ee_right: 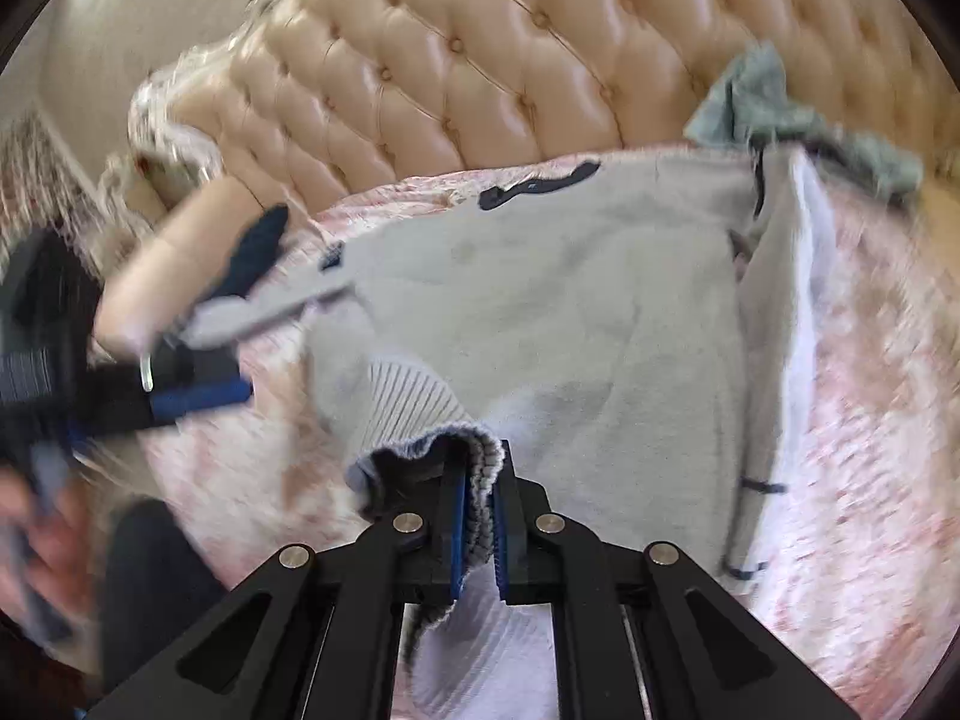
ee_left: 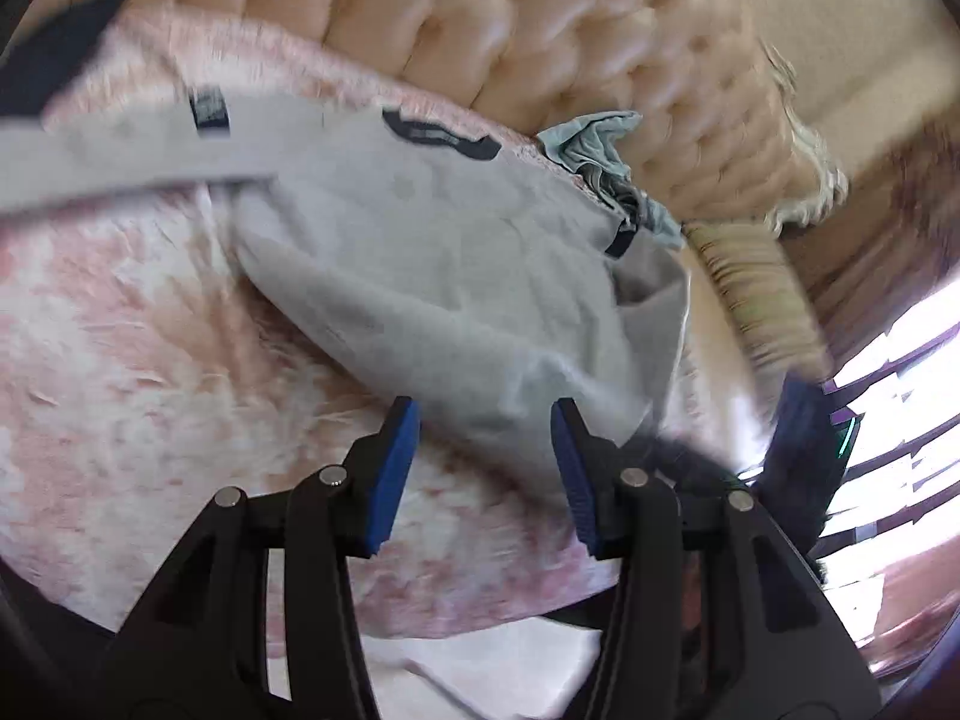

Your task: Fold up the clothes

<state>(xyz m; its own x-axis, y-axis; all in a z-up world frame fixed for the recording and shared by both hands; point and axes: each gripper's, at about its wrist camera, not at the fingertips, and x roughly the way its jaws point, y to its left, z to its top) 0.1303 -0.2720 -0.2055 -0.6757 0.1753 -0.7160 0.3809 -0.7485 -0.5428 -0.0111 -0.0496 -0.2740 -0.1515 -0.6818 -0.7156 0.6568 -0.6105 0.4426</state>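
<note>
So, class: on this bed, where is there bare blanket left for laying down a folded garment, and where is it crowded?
Free: the pink blanket left of the grey sweatshirt, and a strip right of it in the right wrist view. Crowded: the middle, under the sweatshirt, and the corner by the headboard with the blue-grey clothes.

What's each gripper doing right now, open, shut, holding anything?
Left gripper: open, nothing between its pads.
Right gripper: shut on the ribbed hem of the grey sweatshirt.
</note>
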